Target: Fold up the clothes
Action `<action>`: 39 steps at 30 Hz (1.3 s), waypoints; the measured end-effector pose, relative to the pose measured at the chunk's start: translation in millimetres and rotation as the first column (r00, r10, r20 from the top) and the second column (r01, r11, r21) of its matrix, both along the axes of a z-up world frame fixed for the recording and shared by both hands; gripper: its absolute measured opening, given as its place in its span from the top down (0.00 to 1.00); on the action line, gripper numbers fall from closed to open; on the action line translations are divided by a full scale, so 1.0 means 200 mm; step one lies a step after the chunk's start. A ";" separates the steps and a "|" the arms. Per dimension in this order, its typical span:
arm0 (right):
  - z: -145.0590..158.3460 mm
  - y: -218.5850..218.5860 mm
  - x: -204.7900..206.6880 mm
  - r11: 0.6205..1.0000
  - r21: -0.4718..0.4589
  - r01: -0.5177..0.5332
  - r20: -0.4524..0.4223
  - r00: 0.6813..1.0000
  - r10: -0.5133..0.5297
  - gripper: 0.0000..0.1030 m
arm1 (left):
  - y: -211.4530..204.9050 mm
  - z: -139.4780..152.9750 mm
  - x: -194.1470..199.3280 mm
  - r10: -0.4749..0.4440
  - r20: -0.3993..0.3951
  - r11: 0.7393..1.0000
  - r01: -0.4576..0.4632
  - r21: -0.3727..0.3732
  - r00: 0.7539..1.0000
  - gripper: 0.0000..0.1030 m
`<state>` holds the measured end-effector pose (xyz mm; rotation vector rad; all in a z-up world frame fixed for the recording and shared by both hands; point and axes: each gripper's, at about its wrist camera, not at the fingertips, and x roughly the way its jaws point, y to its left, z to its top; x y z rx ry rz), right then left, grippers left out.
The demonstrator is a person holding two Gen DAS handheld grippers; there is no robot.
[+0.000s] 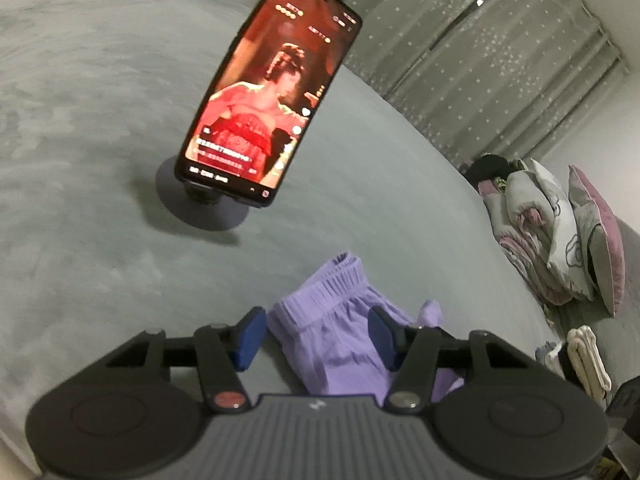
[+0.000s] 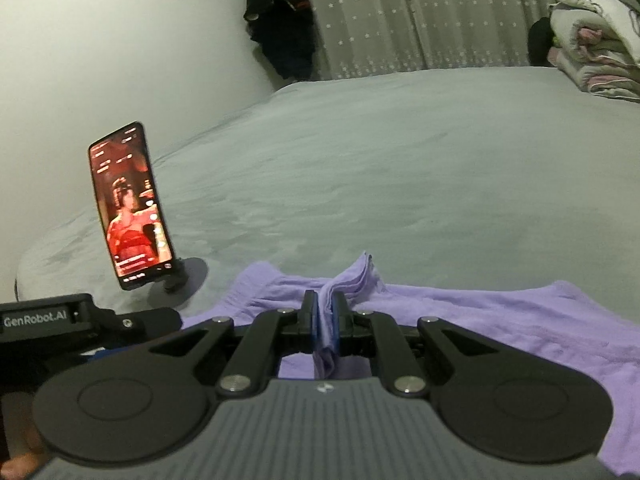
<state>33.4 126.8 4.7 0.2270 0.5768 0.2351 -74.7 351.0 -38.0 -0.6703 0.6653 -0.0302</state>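
Observation:
A purple garment (image 1: 332,320) with an elastic waistband lies crumpled on the grey bed (image 1: 100,160). My left gripper (image 1: 316,336) stands open over it, its blue pads (image 1: 250,336) apart on either side of the waistband end, with the cloth between them but not pinched. In the right wrist view the same purple garment (image 2: 500,320) spreads out to the right. My right gripper (image 2: 325,312) is shut on a raised fold of it, and the cloth sticks up past the fingertips.
A lit phone (image 1: 272,88) leans on a round stand (image 1: 200,204) on the bed, left of the garment (image 2: 130,204). Folded bedding and pillows (image 1: 552,232) are piled at the right. Small folded clothes (image 1: 588,360) lie nearby. Curtains (image 2: 400,12) hang behind.

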 end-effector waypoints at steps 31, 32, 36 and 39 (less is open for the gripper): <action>0.01 -0.16 0.03 0.990 0.131 -0.047 -0.093 0.994 0.060 0.84 | -0.19 0.04 0.06 -0.114 0.062 0.991 0.109 0.079 0.992 0.45; 0.01 -0.19 0.02 0.991 0.127 -0.047 -0.102 0.993 0.060 0.84 | -0.22 0.03 0.07 -0.133 0.056 0.987 0.127 0.100 0.989 0.45; 0.03 -0.28 -0.02 0.992 0.114 -0.060 -0.127 0.989 0.074 0.84 | -0.34 0.00 0.12 -0.152 0.023 0.966 0.144 0.214 0.988 0.45; 0.05 -0.34 -0.06 0.992 0.091 -0.082 -0.143 0.985 0.095 0.83 | -0.41 -0.03 0.16 -0.154 0.009 0.954 0.147 0.260 0.988 0.45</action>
